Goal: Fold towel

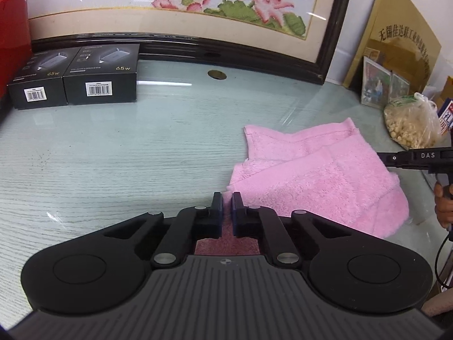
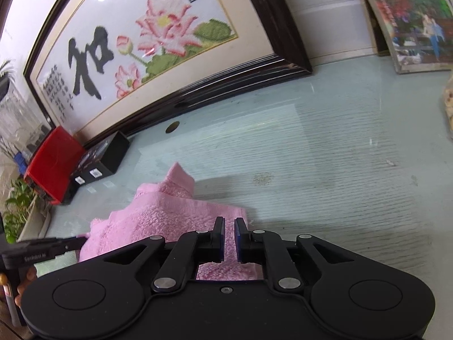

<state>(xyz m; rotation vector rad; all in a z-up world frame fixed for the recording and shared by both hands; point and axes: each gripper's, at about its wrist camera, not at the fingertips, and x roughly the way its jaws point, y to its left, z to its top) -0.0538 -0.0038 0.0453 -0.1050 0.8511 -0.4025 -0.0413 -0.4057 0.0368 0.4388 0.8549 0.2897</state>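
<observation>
Your left tongs (image 1: 227, 198) and right tongs (image 2: 229, 223) each pinch an edge of the one fluffy pink terry towel (image 1: 320, 178), fingers nearly closed. It lies rumpled on the pale wood-grain desk (image 1: 127, 155), centre-right in the left view. Two black cardboard boxes (image 1: 73, 78) sit upper left.

Framed lotus pic (image 1: 175, 2), 2 black boxes (image 1: 73, 79), red box (image 2: 52, 164).
</observation>
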